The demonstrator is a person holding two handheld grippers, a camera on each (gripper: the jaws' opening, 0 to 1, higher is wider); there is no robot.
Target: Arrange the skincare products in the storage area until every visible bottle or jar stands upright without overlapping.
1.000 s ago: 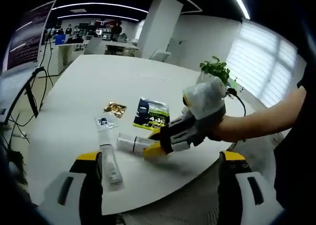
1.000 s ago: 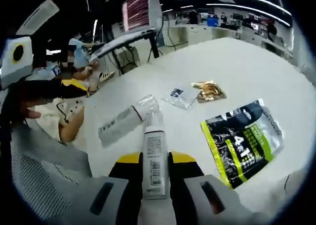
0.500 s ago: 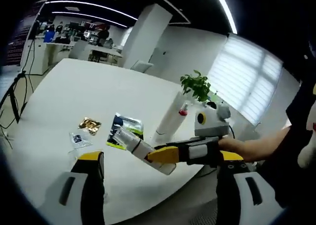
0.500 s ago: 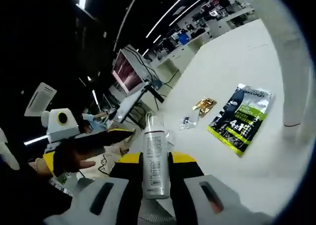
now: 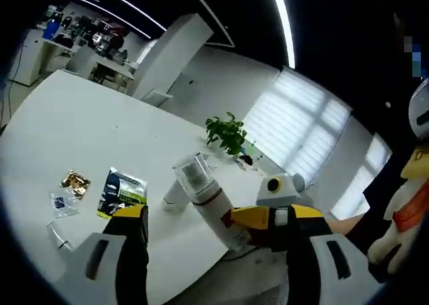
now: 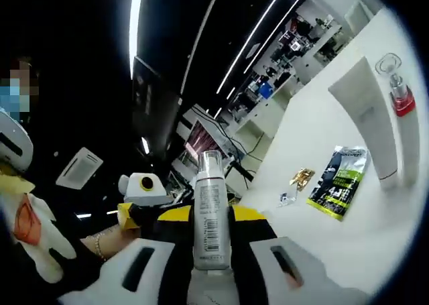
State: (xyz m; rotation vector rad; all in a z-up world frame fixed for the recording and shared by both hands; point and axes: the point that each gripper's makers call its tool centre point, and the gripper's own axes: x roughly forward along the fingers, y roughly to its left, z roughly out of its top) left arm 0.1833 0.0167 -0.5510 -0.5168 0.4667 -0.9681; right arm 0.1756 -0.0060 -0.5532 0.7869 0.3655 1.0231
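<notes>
Right gripper [image 6: 211, 251]: jaws clamped on the white pump bottle [image 6: 210, 211], gripped low on the body so the clear cap end stands free above the jaws. In the left gripper view the same bottle [image 5: 208, 204] hangs in the air over the near edge of the white table [image 5: 80, 131], cap uppermost and leaning a little, with the right gripper [image 5: 268, 219] reaching in from the right. My guess: held this way so the base can go down first and the bottle finish upright.

Left gripper [image 5: 211, 251]: jaws wide apart, nothing between them, free for the next pickup.

Already standing at the far side: a white tube [image 6: 372, 127] and, just beside it, a slim bottle with a red collar [image 6: 402, 117]. Lying flat on the table: a black-and-green sachet [image 6: 338, 181], a gold packet [image 6: 301, 177], a small clear packet [image 6: 287, 198]. Open table beside the standing pair looks the likely landing spot.
</notes>
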